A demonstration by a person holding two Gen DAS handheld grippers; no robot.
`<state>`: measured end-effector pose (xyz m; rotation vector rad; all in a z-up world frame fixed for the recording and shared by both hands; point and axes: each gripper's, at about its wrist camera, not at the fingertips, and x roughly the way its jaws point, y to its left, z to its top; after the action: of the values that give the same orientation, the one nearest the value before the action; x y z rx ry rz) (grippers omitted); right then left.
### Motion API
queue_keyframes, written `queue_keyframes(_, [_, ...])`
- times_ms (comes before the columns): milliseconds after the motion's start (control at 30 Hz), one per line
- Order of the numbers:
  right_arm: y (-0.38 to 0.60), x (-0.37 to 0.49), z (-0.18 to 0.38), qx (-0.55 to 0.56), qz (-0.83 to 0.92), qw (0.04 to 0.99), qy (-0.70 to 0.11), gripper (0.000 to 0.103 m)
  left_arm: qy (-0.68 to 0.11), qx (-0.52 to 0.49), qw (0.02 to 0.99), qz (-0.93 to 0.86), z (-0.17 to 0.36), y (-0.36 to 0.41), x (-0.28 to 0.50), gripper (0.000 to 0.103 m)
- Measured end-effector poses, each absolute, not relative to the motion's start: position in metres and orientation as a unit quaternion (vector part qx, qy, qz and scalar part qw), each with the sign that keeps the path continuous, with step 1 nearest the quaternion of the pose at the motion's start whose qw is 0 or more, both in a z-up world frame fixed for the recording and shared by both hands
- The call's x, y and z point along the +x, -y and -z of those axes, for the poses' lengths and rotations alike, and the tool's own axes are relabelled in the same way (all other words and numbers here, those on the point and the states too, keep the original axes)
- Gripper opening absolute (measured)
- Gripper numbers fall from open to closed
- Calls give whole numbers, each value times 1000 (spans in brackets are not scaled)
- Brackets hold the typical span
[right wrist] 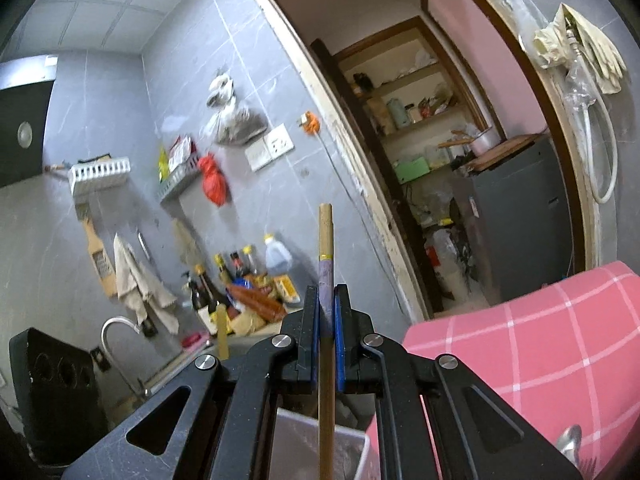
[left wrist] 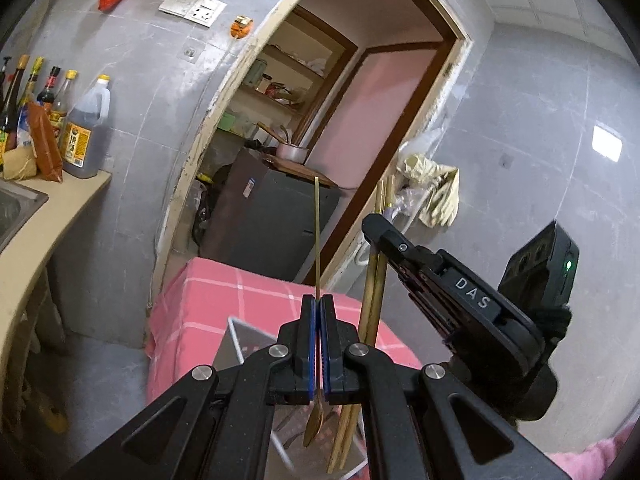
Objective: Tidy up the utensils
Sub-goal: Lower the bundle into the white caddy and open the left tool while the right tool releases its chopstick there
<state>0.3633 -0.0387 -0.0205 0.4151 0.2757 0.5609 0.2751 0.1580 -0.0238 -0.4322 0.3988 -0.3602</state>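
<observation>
Spoon in tongs — perhaps clear

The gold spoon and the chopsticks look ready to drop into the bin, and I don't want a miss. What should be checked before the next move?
1. Left gripper clamps the gold spoon: ok.
2. Right gripper clamps the chopsticks: ok.
3. Spoon bowl points down toward the white bin: ok.
4. Chopstick tips over the bin's opening: cannot tell.
5. Bin rests on the pink checked cloth: ok.
6. Room left inside the bin: cannot tell.
</observation>
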Motion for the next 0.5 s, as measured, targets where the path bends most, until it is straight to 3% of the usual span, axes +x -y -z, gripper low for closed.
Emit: queue_keyframes(500, [53, 320, 11, 139, -275, 942, -133, 6, -218, -167, 949, 157, 40, -148, 250, 3])
